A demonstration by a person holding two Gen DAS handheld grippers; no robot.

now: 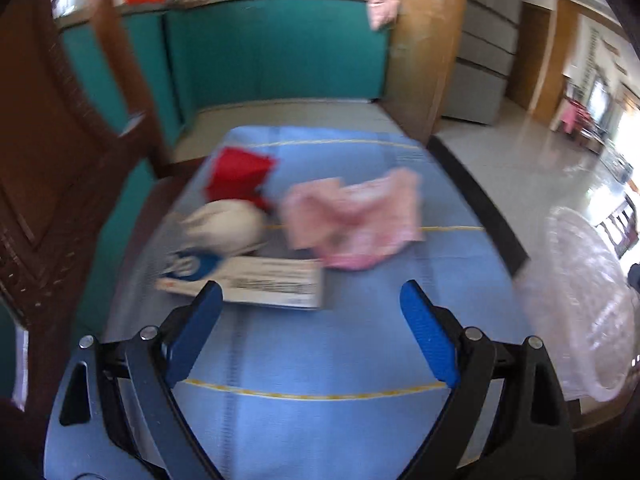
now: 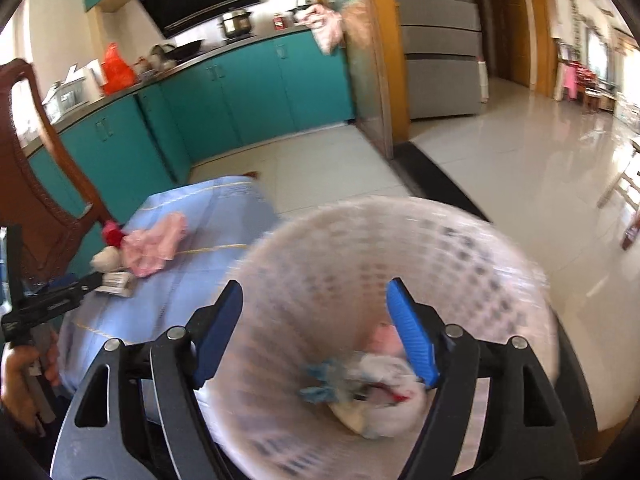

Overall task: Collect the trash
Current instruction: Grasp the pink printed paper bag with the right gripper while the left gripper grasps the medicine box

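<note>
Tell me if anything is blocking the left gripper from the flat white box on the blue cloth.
Nothing visible. The left gripper is open, and the flat white box lies right at its left fingertip, with only bare blue cloth between.

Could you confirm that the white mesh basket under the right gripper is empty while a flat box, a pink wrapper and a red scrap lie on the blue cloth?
Not quite: the white mesh basket is not empty. The right wrist view shows crumpled trash at its bottom, below the open right gripper. The rest holds: the flat box, pink wrapper and red scrap lie on the blue cloth.
</note>
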